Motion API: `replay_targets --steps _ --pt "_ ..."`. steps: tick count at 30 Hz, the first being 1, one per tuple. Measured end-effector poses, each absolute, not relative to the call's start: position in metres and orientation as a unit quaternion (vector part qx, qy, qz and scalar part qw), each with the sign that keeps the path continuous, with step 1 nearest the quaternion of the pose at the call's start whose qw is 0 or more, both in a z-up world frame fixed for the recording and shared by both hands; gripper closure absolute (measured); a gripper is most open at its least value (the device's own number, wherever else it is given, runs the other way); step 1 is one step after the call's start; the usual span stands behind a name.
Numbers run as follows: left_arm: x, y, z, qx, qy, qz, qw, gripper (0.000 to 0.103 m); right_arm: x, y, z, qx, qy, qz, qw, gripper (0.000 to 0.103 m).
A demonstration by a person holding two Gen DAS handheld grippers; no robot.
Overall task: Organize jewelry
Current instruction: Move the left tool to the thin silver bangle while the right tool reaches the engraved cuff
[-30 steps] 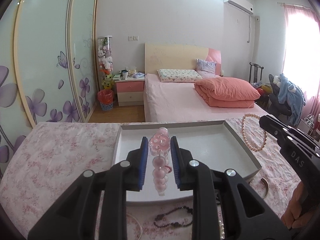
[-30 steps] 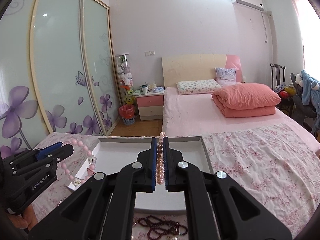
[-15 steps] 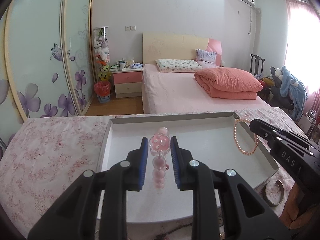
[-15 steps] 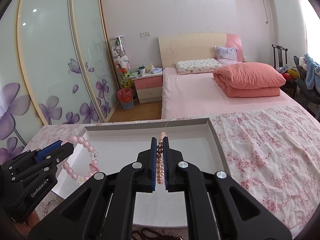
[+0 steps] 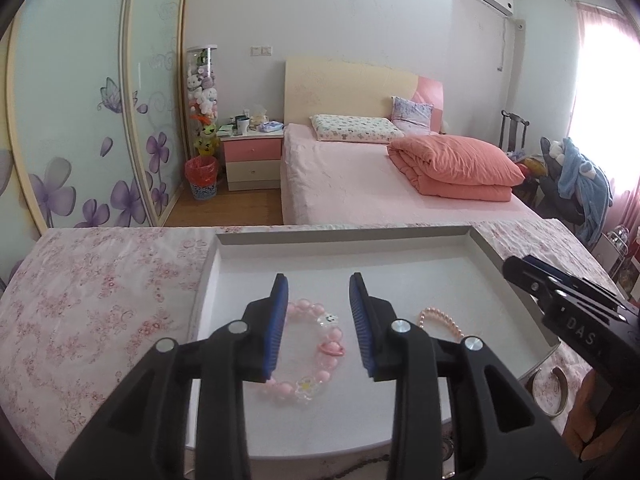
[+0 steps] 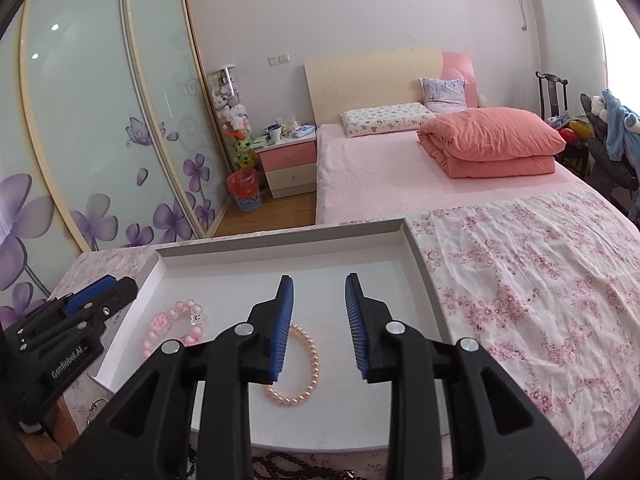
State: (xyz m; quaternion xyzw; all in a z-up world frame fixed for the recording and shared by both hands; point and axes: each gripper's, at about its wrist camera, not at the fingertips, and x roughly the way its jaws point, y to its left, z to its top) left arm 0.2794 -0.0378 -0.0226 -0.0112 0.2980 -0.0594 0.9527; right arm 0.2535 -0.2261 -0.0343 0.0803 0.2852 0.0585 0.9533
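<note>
1. Left gripper (image 5: 318, 324) has just been opening, jaws spread, nothing pinched. The pink bead bracelet (image 5: 316, 354) lies flat in the white tray (image 5: 400, 240) right under it.
2. Right gripper (image 6: 319, 326) also just opened and is empty; the pearl bracelet (image 6: 304, 376) sits in the tray below its left jaw.
3. Tray rests on the floral-cloth surface (image 6: 520, 300), with a dark bead strand (image 6: 296, 466) near the front edge.

Pink bed (image 5: 360, 184) with folded coral quilt (image 5: 456, 168), nightstand (image 5: 252, 160), red wastebasket (image 5: 202, 178) — floral wardrobe doors (image 6: 100, 128)
</note>
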Motion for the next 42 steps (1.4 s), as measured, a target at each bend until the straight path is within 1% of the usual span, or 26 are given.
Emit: replay_targets --steps 11,14,16,21,25,27,29,30,32,34,36,42 --pt "0.261 -0.007 -0.009 -0.016 0.288 -0.023 0.957 0.070 0.234 -0.235 -0.024 0.082 0.276 0.049 0.956 0.074" --pt "0.245 -0.002 -0.007 -0.014 0.287 -0.023 0.957 0.070 0.222 -0.241 -0.024 0.082 0.280 0.049 0.955 0.072" --pt "0.229 0.004 -0.006 -0.008 0.286 -0.021 0.958 0.066 0.211 -0.247 -0.025 0.081 0.287 0.046 0.953 0.068" --pt "0.192 0.022 -0.014 0.003 0.294 -0.015 0.956 0.056 0.187 -0.264 -0.040 0.073 0.322 0.034 0.943 0.066" --pt "0.173 0.037 -0.024 0.007 0.314 -0.010 0.949 0.049 0.175 -0.279 -0.062 0.071 0.371 0.021 0.926 0.061" --pt "0.166 0.043 -0.031 0.009 0.326 -0.008 0.945 0.044 0.170 -0.284 -0.072 0.075 0.393 0.017 0.916 0.055" --pt "0.161 0.047 -0.037 0.007 0.338 -0.009 0.941 0.039 0.170 -0.285 -0.079 0.077 0.411 0.016 0.908 0.047" --pt "0.159 0.048 -0.040 0.005 0.343 -0.009 0.939 0.036 0.169 -0.284 -0.081 0.077 0.416 0.014 0.906 0.041" --pt "0.156 0.051 -0.044 0.002 0.351 -0.008 0.936 0.032 0.171 -0.281 -0.085 0.076 0.425 0.014 0.902 0.039" --pt "0.154 0.053 -0.046 0.000 0.355 -0.006 0.935 0.028 0.176 -0.278 -0.087 0.070 0.431 0.009 0.900 0.035" --pt "0.152 0.053 -0.047 0.000 0.357 -0.005 0.934 0.023 0.183 -0.273 -0.090 0.063 0.438 0.001 0.897 0.034" --pt "0.151 0.050 -0.053 0.007 0.368 -0.006 0.930 0.019 0.194 -0.267 -0.096 0.048 0.448 -0.025 0.892 0.032"
